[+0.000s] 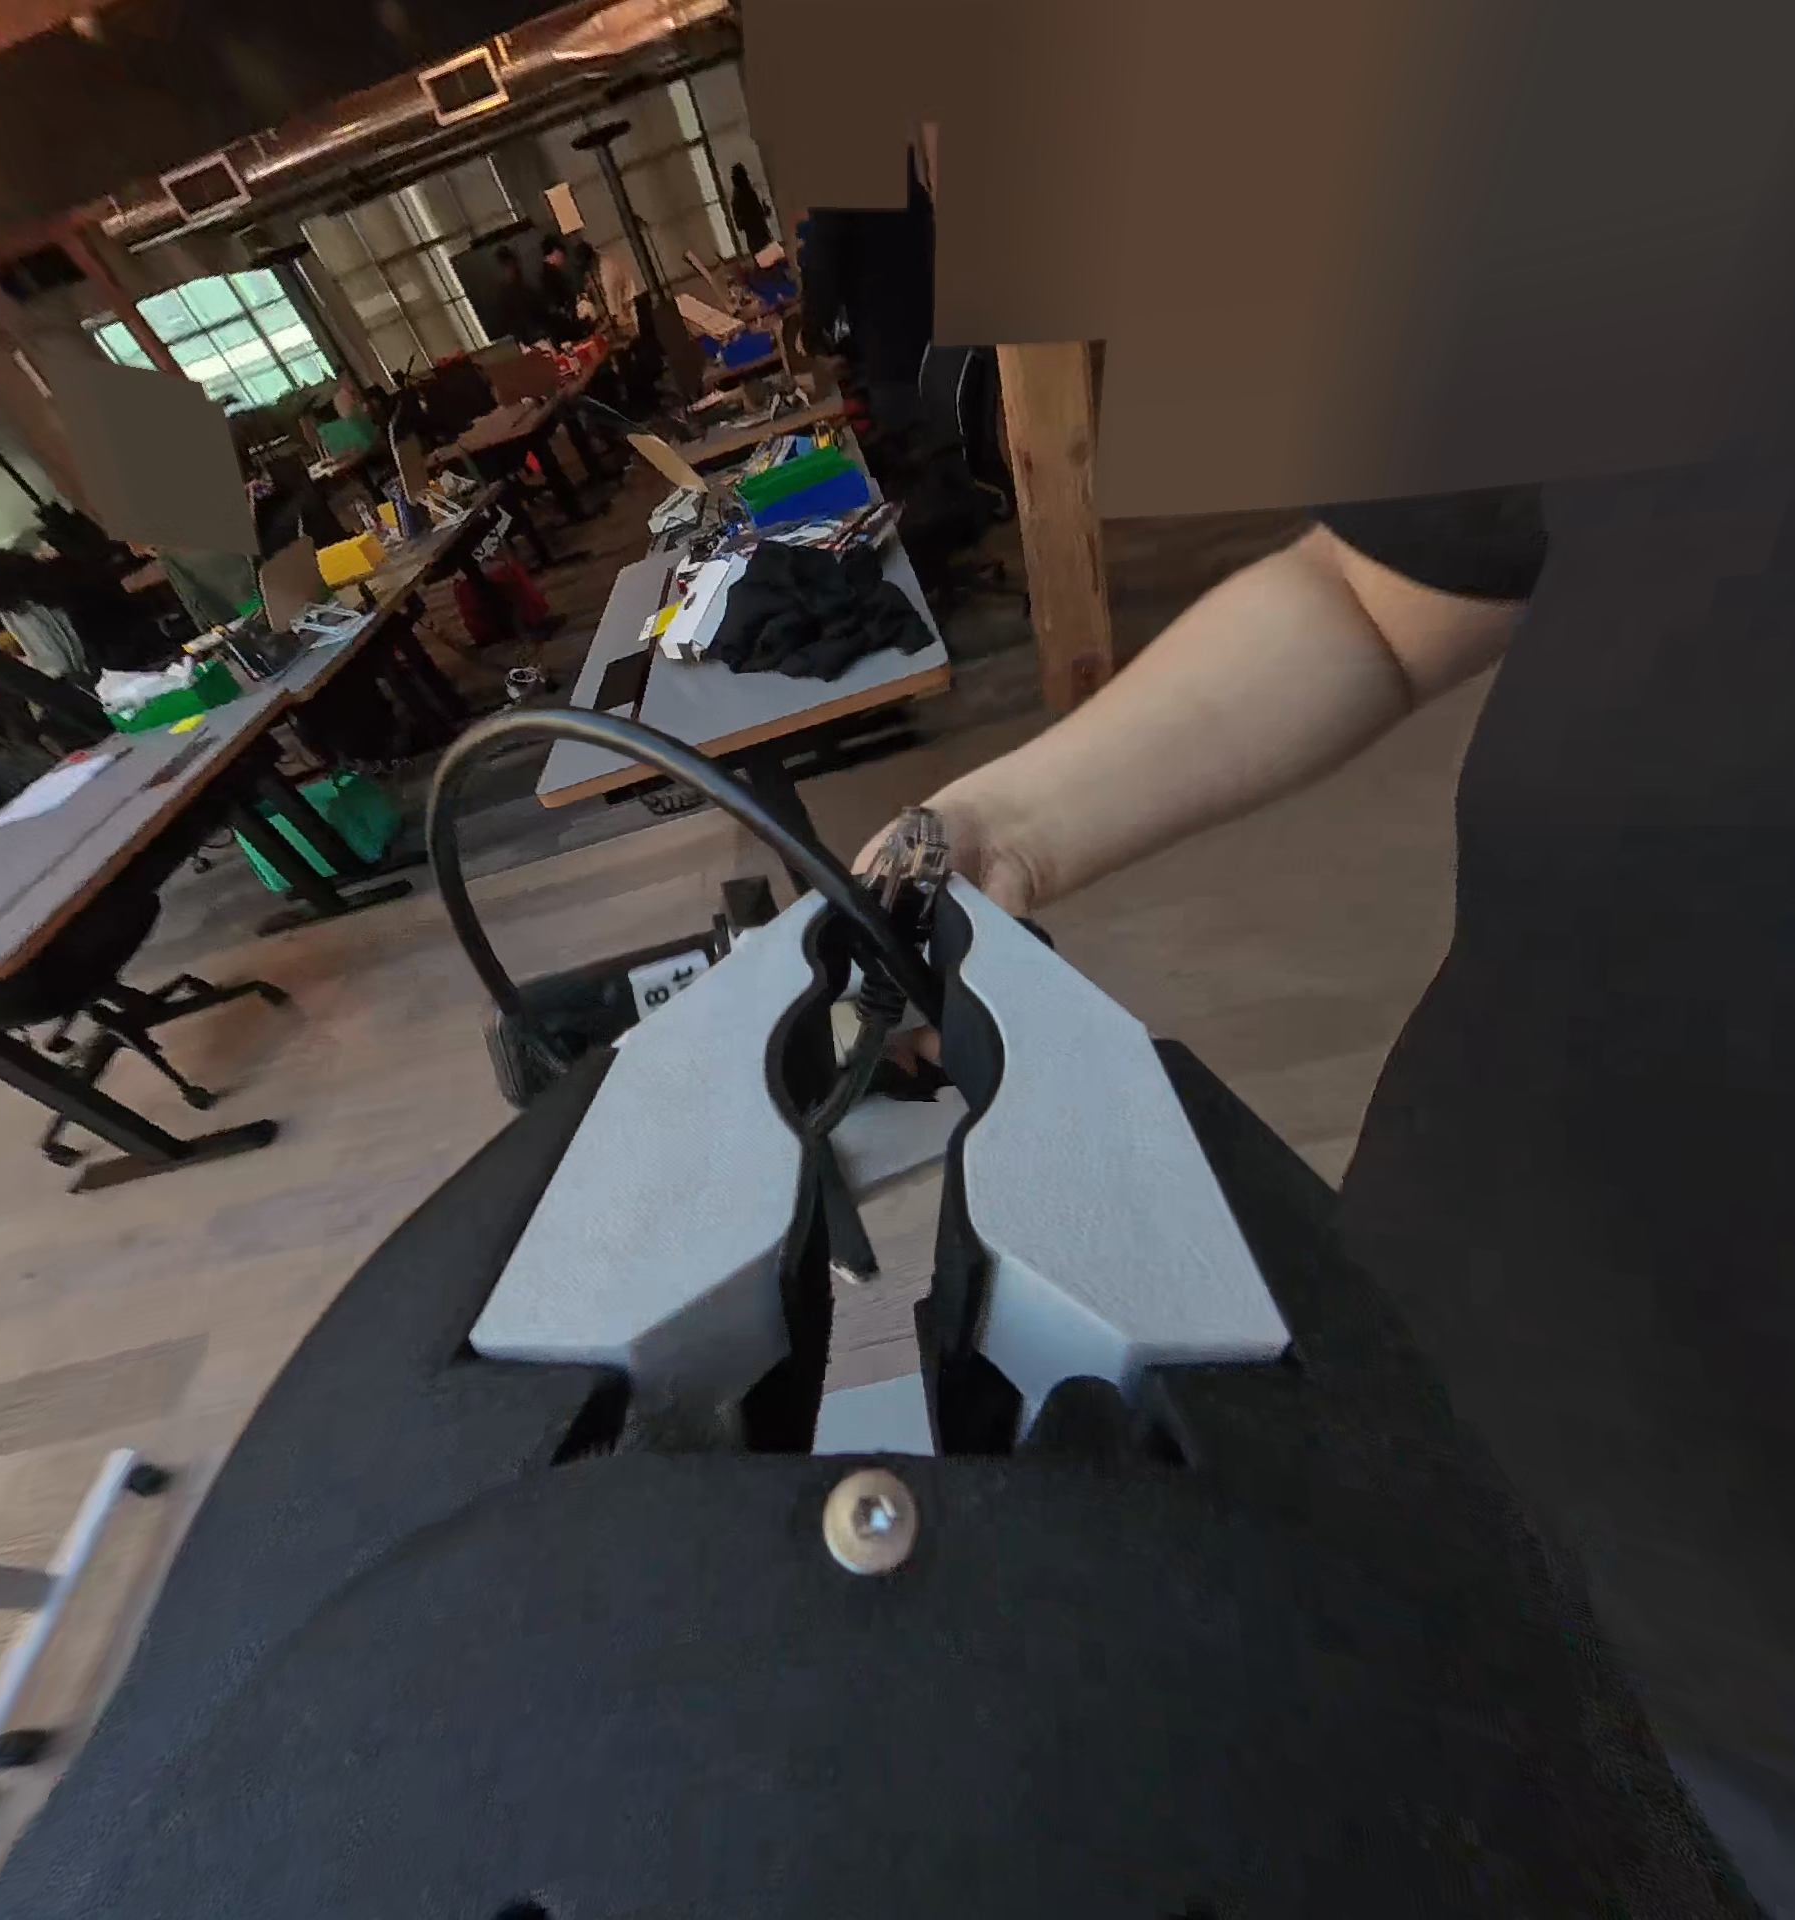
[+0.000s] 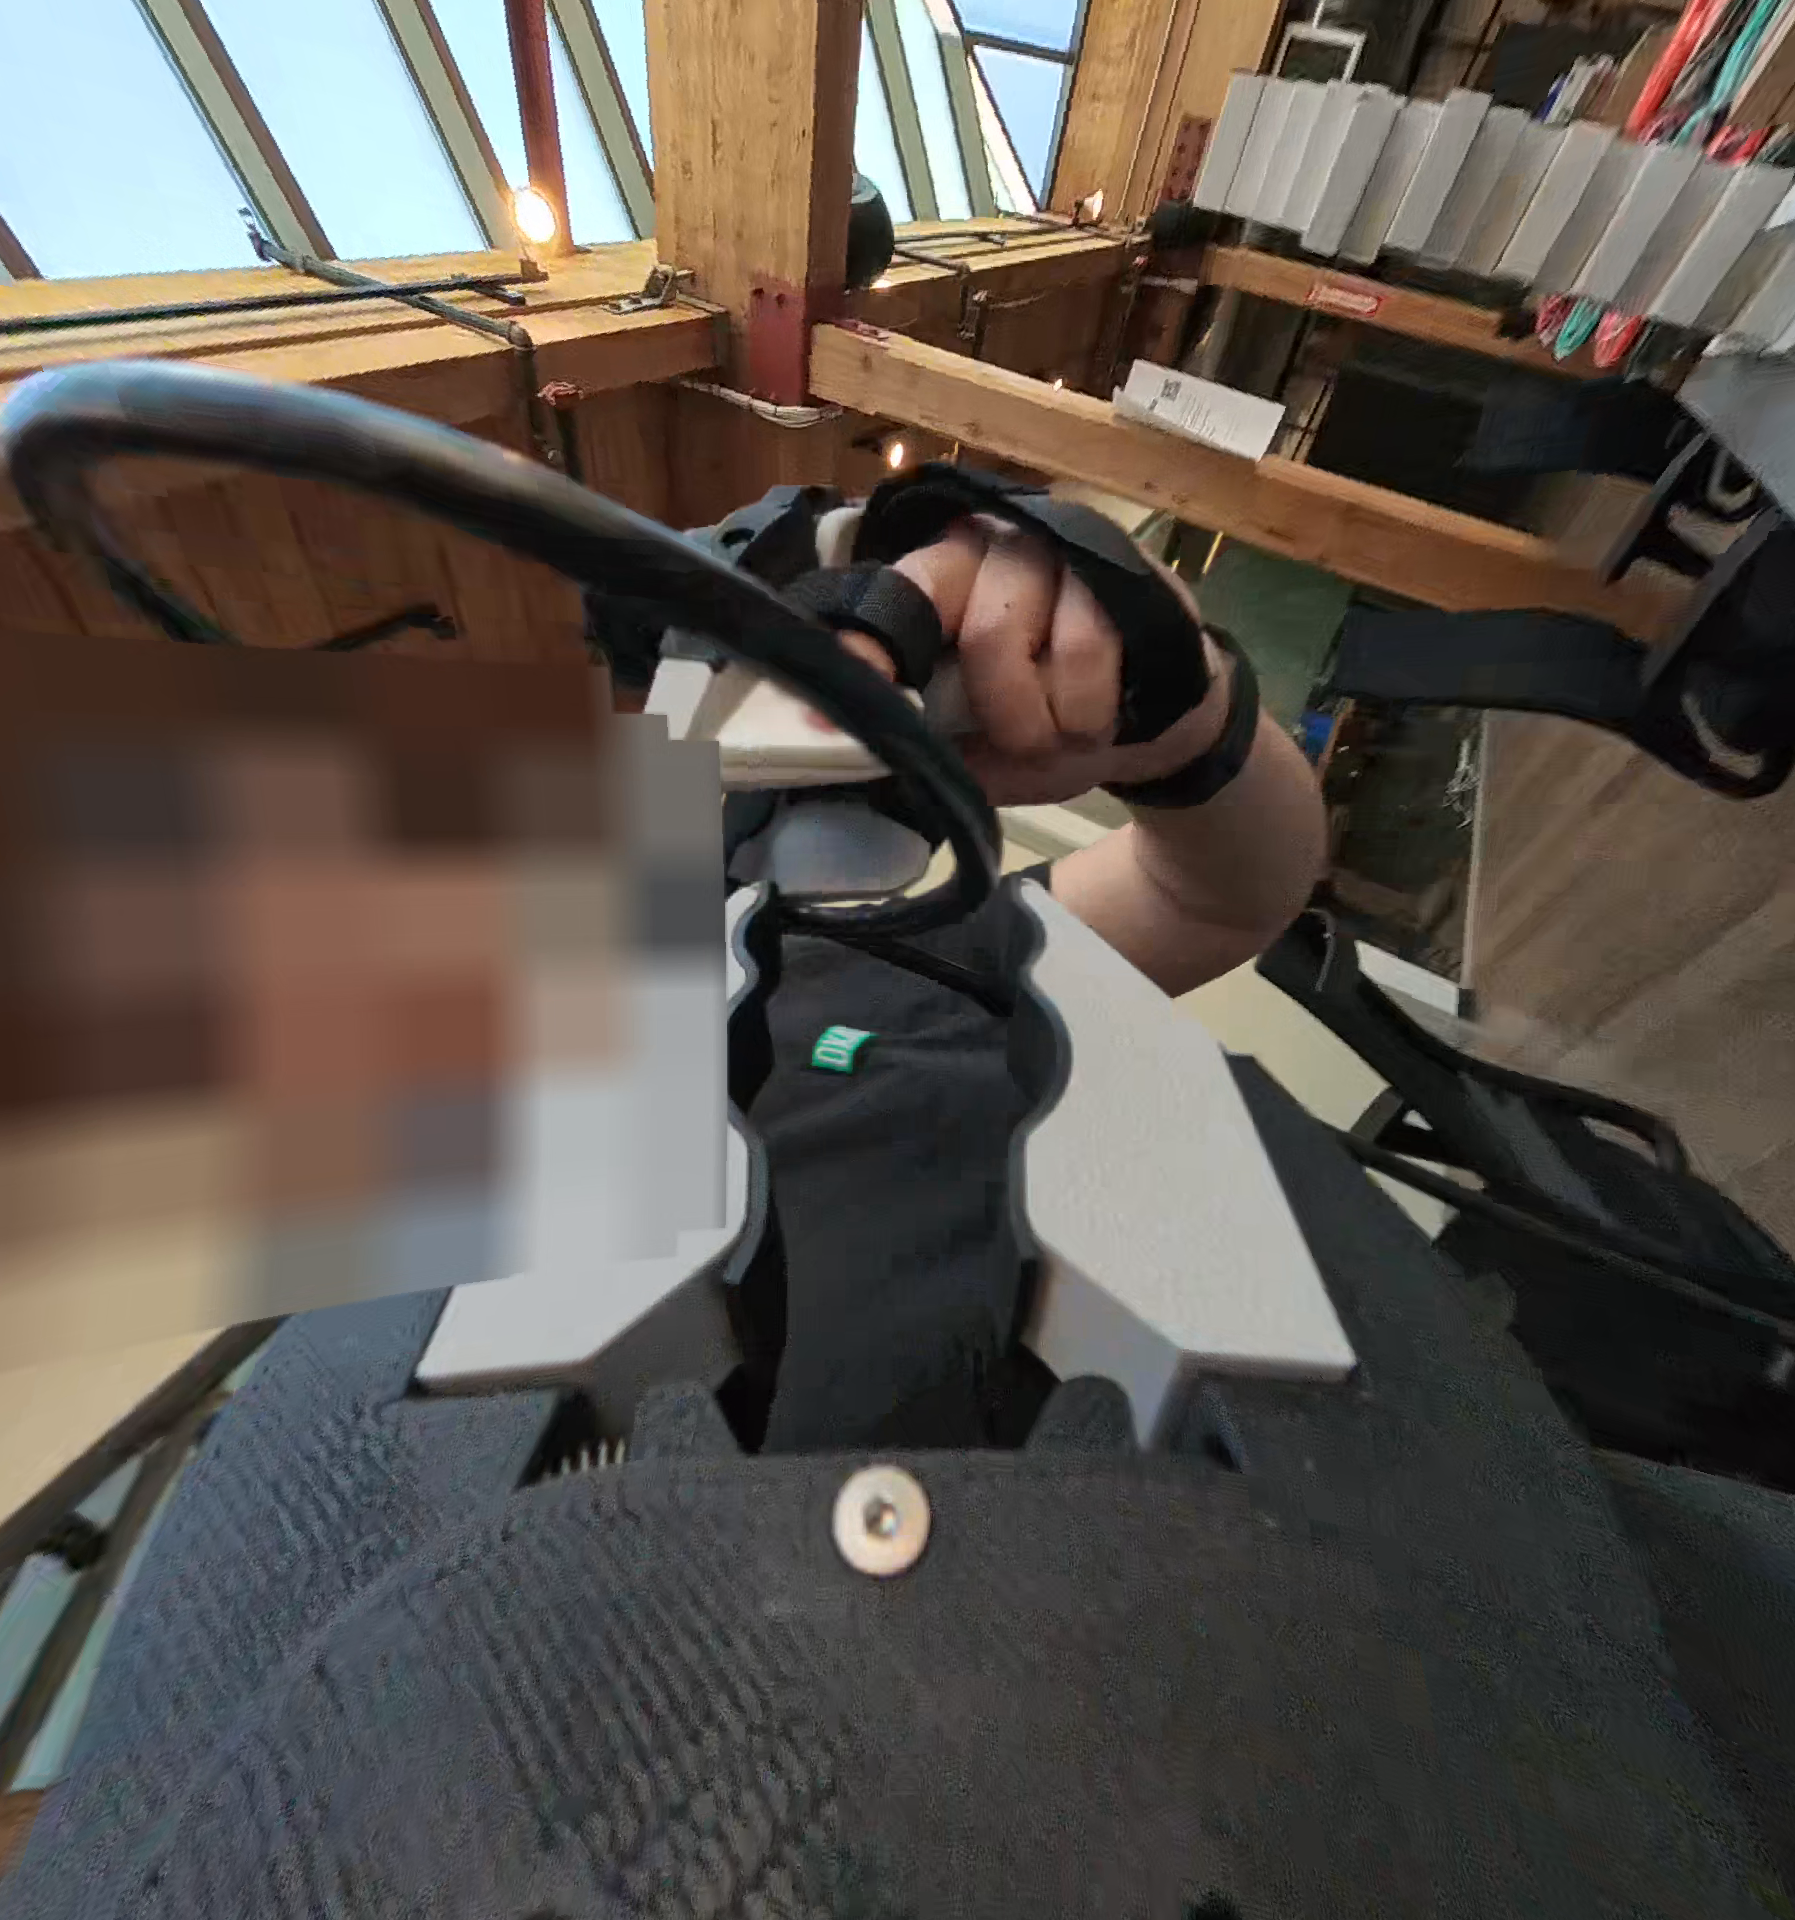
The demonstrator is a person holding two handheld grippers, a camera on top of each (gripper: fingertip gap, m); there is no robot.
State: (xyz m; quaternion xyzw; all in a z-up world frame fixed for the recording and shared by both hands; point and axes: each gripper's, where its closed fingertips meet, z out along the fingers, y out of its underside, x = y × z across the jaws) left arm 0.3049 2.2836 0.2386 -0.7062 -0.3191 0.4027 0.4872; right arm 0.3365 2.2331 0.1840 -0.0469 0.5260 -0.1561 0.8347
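Note:
My left gripper [image 1: 888, 914] is shut on a black network cable [image 1: 560, 727] just below its clear plastic plug [image 1: 914, 847], which sticks out past the fingertips. The cable arches up and left, then drops toward a black body with a white tag [image 1: 602, 1013]. My right gripper [image 2: 882, 914] points up toward the ceiling with its jaws apart. The same cable [image 2: 457, 488] loops over it and passes between its fingertips, ungripped. A strapped hand [image 2: 1028, 644] holds the left gripper's white handle [image 2: 789, 738] just beyond. A mosaic patch hides most of the right gripper's left finger.
A grey table [image 1: 799, 707] with black cloth and boxes stands ahead, and a long table [image 1: 93, 821] stands to the left. A wooden post [image 1: 1054, 520] and the person's arm [image 1: 1184, 727] are on the right. Overhead are wood beams [image 2: 747, 156] and a shelf of white boxes [image 2: 1495, 177].

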